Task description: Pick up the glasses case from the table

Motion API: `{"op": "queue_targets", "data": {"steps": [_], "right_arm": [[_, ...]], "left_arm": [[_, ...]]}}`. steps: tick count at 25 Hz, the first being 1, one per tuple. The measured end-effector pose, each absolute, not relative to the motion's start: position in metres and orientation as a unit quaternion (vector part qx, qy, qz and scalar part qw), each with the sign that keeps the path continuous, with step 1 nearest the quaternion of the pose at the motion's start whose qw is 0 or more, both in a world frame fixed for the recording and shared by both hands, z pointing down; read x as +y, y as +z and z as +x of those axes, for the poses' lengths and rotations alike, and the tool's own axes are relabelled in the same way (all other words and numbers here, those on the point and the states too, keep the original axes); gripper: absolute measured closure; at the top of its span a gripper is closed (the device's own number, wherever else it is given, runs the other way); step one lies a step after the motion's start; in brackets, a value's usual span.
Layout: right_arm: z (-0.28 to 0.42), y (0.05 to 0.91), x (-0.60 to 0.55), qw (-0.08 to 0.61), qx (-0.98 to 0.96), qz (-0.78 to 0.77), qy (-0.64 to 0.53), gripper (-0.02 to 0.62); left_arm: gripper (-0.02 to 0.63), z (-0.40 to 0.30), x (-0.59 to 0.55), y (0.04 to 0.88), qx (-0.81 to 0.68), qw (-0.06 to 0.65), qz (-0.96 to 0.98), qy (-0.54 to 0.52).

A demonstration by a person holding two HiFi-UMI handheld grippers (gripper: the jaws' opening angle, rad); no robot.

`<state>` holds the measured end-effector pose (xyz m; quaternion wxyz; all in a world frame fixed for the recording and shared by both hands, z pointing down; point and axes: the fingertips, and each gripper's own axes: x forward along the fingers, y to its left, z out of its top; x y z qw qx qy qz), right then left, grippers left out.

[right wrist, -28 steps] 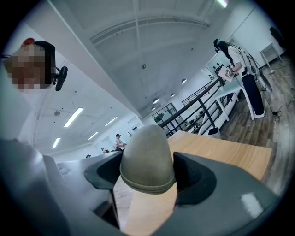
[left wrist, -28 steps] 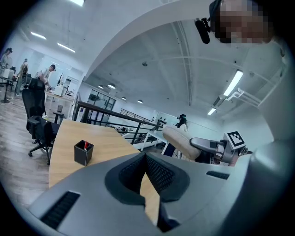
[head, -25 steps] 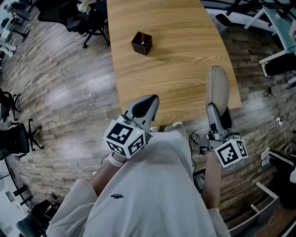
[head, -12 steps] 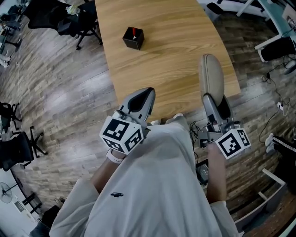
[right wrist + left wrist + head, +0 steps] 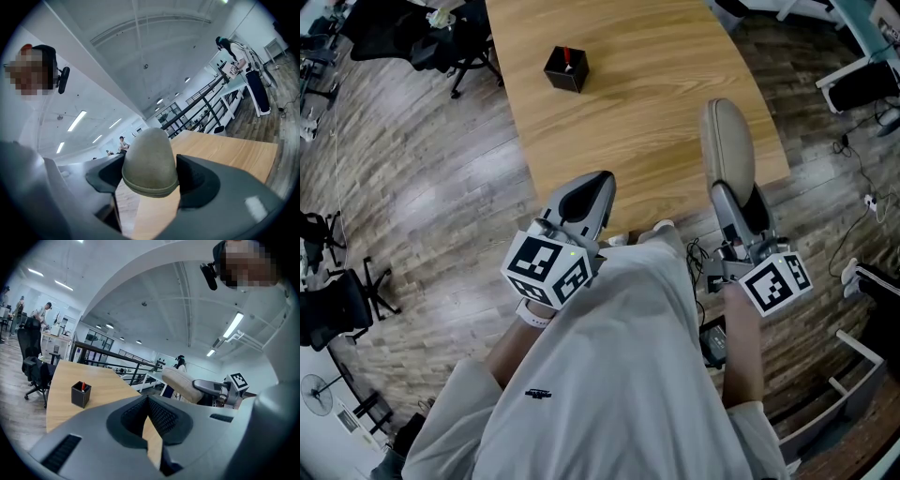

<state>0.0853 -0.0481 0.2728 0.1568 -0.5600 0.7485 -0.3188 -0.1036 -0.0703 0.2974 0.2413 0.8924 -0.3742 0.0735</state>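
The glasses case (image 5: 727, 150), a long beige oval shell, sticks out forward from my right gripper (image 5: 739, 214), which is shut on its near end. It hangs over the near right corner of the wooden table (image 5: 628, 122). In the right gripper view the case (image 5: 150, 161) fills the gap between the jaws of the right gripper (image 5: 150, 180). My left gripper (image 5: 592, 192) is shut with nothing in it, over the table's front edge. The left gripper (image 5: 149, 409) sees the case (image 5: 183, 383) to its right.
A black pen holder (image 5: 566, 68) with a red pen stands on the far left of the table, also the pen holder (image 5: 80, 394) in the left gripper view. Office chairs (image 5: 450, 37) stand at the upper left. Cables and white furniture (image 5: 862, 84) lie to the right.
The right gripper with the case has drifted slightly forward and up in the head view as the view shifted. The left gripper has barely moved.
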Motion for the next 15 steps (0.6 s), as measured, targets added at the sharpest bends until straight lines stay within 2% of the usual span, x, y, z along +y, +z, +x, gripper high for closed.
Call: {"op": "queue_targets", "data": {"steps": [15], "right_arm": [[0.0833, 0.2738, -0.0417, 0.16, 0.743, -0.563, -0.325, 0.236]], "left_arm": [[0.6, -0.1045, -0.0659, 0.2971, -0.37, 0.245, 0.893, 0.074]]}}
